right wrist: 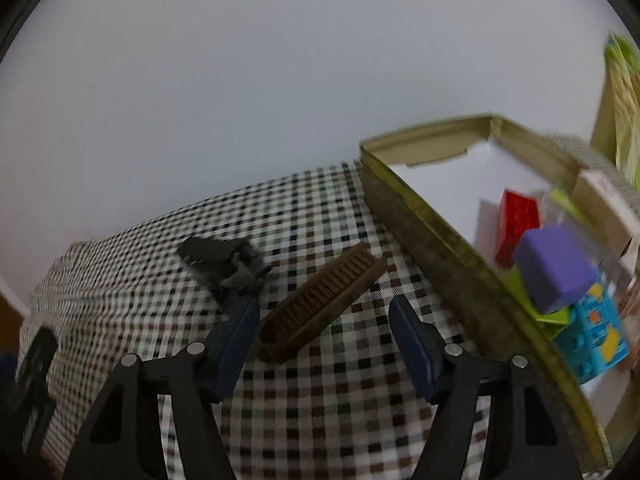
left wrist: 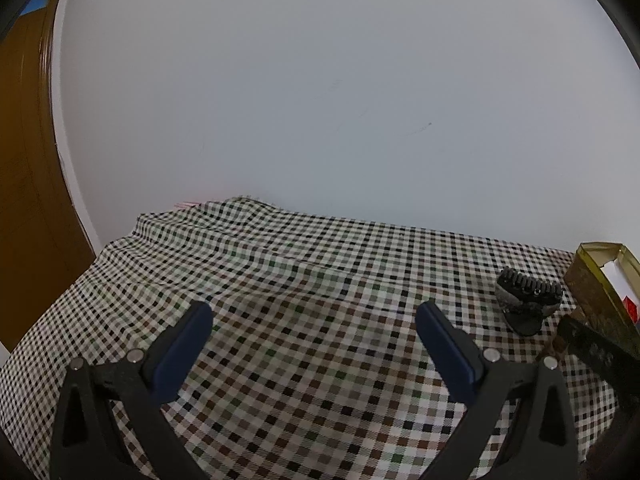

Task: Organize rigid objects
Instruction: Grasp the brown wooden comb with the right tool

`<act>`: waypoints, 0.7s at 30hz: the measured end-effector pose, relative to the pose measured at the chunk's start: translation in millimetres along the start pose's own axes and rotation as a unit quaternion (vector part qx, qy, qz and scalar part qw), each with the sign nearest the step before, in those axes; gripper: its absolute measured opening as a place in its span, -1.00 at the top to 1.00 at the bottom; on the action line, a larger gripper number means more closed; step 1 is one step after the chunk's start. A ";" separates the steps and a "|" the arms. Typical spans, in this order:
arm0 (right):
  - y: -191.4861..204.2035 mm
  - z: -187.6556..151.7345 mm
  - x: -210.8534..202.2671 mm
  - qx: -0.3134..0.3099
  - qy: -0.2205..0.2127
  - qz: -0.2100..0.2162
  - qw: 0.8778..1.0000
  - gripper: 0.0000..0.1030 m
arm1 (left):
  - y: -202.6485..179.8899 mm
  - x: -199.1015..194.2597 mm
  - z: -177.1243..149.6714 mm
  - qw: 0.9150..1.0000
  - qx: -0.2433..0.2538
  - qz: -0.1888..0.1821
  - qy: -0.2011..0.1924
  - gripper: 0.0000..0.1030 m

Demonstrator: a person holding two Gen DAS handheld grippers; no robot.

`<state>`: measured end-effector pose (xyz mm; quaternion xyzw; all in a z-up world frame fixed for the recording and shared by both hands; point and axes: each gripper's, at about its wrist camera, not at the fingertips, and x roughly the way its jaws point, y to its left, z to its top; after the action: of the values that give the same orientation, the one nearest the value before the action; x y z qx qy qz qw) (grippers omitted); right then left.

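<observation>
The right gripper (right wrist: 324, 320) stands with its jaws apart above the checked tablecloth (right wrist: 320, 400), and a brown brush (right wrist: 320, 300) lies between its fingertips. The pads do not press on it: the left pad sits just beside one end of the brush, while the right pad stands clear of it. The brush lies bristles up and slanted across the jaw line, its far end pointing toward the gold box (right wrist: 440, 264).

The box is open and already holds coloured blocks: a red block (right wrist: 516, 220), a purple block (right wrist: 556, 268) and a blue carton (right wrist: 596, 324). A black hair clip (right wrist: 224, 260) lies on the cloth just beyond the left pad.

Recommended procedure for the grasp:
- Turn the wrist until the pads face the long wooden sides of the brush, not its ends.
- Lower until the pads bracket the wooden back below the bristles.
- Keep the left finger away from the hair clip to avoid dragging it.
- Close evenly; a skewed grip will probably make the brush swivel.

The left gripper (left wrist: 314, 344) is wide apart and empty over bare cloth, well away from the hair clip (left wrist: 526, 300).
</observation>
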<state>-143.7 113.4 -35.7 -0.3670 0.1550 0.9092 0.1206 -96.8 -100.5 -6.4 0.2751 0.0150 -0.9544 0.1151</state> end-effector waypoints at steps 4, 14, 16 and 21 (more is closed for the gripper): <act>7.3 5.7 16.1 0.019 0.016 -0.021 0.999 -0.35 | 2.2 1.9 1.0 1.000 -0.005 -0.001 0.009 -0.99; 27.8 3.4 24.5 -0.067 0.037 -0.027 0.997 0.25 | 6.6 5.8 2.1 1.000 -0.012 -0.003 0.020 -0.99; 23.2 0.4 20.7 -0.084 0.040 -0.005 0.996 0.45 | 7.6 7.0 2.2 1.000 -0.013 -0.005 0.021 -0.99; 4.4 -11.1 3.9 -0.111 0.053 0.109 0.986 0.47 | 8.4 11.5 2.1 0.999 -0.013 -0.014 0.031 -0.99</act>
<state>-140.9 105.6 -45.2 -0.4068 0.0986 0.9077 -0.0287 -105.5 -111.3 -10.4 0.3026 0.0350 -0.9467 0.1044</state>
